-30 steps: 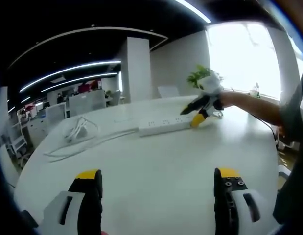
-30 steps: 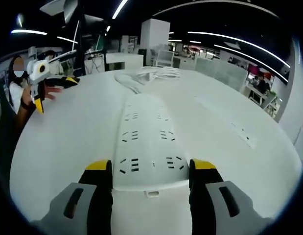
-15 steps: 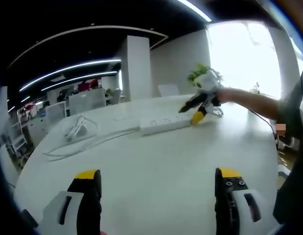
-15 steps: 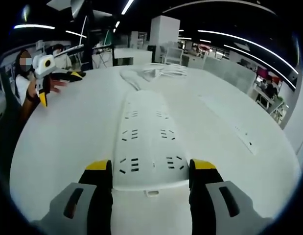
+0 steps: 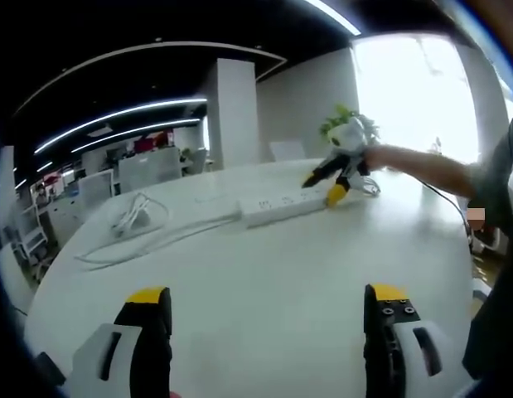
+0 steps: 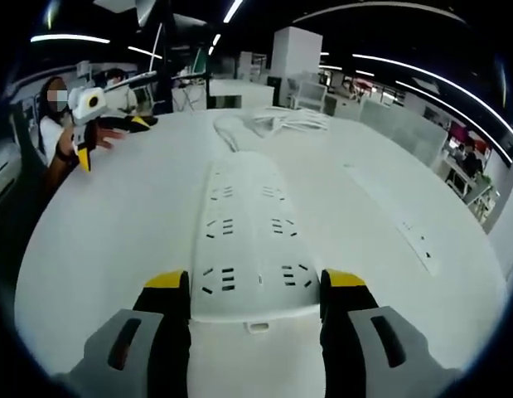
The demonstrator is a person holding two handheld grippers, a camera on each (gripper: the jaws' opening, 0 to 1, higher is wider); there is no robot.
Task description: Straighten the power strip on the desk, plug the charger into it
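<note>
Change since a second ago: power strip (image 5: 283,206) has swung a little on the desk (image 5: 264,282), its gripped end carried toward the plant; right gripper (image 6: 254,286) has kept its hold on it throughout.
Power strip: white, lying flat on the white desk, well across from the left gripper (image 5: 264,303); its socket rows run away from the right gripper's camera.
Right gripper: yellow-tipped jaws clamped on either side of the strip's near end.
Left gripper: jaws spread wide, nothing between them, low over bare desk.
Cable (image 5: 157,240): white lead runs from the strip's far end to a loose coil (image 5: 133,217).
Charger: cannot pick it out.
Background: potted plant (image 5: 346,126) behind the right gripper.
</note>
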